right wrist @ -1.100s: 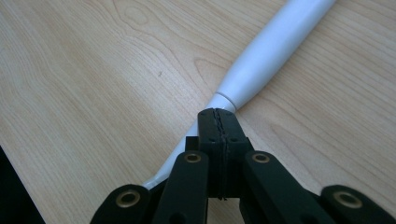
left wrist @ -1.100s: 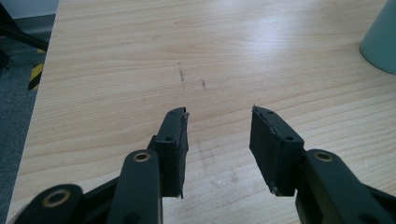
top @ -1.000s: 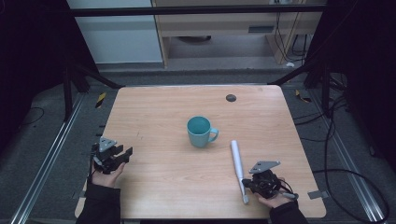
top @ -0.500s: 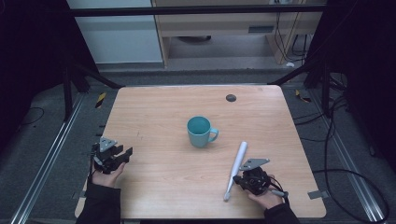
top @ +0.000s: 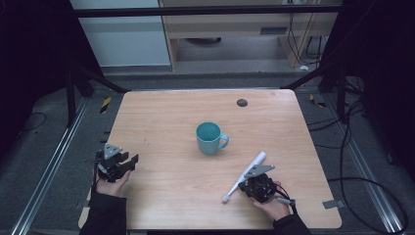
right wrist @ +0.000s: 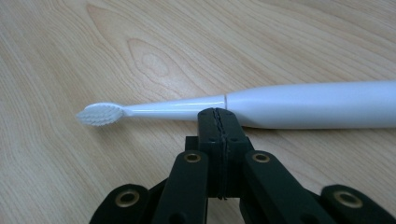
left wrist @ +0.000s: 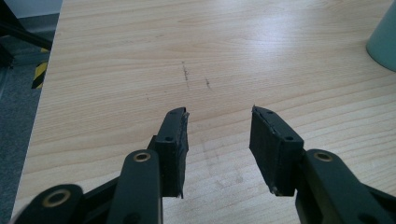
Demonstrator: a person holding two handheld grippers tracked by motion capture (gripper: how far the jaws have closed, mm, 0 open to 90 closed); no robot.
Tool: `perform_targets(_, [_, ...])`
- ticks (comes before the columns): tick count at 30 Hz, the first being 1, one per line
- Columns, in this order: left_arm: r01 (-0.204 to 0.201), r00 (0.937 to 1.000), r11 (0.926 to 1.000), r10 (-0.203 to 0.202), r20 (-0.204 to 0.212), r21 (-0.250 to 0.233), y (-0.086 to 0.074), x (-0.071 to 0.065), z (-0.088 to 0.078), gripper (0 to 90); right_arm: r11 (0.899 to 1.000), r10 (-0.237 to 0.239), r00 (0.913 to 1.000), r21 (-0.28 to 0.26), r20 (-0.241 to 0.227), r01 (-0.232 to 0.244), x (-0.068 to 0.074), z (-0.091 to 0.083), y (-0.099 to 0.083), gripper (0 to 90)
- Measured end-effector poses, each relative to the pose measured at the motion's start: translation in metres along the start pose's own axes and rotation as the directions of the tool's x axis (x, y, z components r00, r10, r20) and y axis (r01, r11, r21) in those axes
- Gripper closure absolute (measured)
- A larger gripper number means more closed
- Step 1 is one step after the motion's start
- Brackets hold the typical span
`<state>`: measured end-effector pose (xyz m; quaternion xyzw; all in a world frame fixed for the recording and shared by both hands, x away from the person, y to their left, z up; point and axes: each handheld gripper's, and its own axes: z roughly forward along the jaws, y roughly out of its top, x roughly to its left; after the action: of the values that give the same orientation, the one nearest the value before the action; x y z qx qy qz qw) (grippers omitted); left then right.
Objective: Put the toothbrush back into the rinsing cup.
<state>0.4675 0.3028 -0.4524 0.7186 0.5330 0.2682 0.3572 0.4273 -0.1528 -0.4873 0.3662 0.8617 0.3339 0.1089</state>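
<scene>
At the surface's [top: 166, 122] five o'clock: toothbrush [top: 243, 176] lying flat, right gripper [right wrist: 218, 114] jaws shut empty against it. Mug [top: 209, 138] centre, unfilled. Left gripper [left wrist: 219, 135] open, idle.

Toothbrush [right wrist: 299, 109] handle cut off by right edge of right gripper view, teal mug [left wrist: 384, 39] cropped to a sliver in left gripper view, small dark disc [top: 242, 103] on tabletop [top: 161, 122] too small to identify

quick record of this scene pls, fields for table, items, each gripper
table: wooden table
items: teal mug near the middle, upright; white electric toothbrush lying flat, brush head toward the person's edge
left gripper: jaws open, nothing between them, near the left edge
right gripper: jaws shut together, tips against the toothbrush, not gripping it
</scene>
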Motion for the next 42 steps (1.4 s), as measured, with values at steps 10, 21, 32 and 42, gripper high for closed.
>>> perform_targets(10, [0.003,0.9999,1.0000,-0.003,-0.015,-0.005,0.001,0.002,-0.002,56.6,0.999,0.009,0.9999,-0.051,0.011,-0.008,-0.005,-0.010,0.002,89.9])
perform_targets(21, [0.001,0.9996,1.0000,-0.001,-0.027,-0.009,0.001,0.002,-0.002,57.6,0.971,0.174,0.9697,-0.194,0.172,-0.140,-0.052,-0.031,0.012,90.0])
perform_targets(32, [-0.001,0.9994,1.0000,0.001,-0.033,-0.009,0.001,0.002,-0.002,57.7,0.966,0.215,0.9476,-0.195,0.236,-0.171,-0.091,-0.016,0.025,90.0])
perform_targets(42, [-0.005,0.9994,1.0000,0.005,-0.035,-0.008,0.001,0.001,-0.001,57.8,0.972,0.198,0.9527,-0.170,0.231,-0.161,-0.102,-0.001,0.032,90.0])
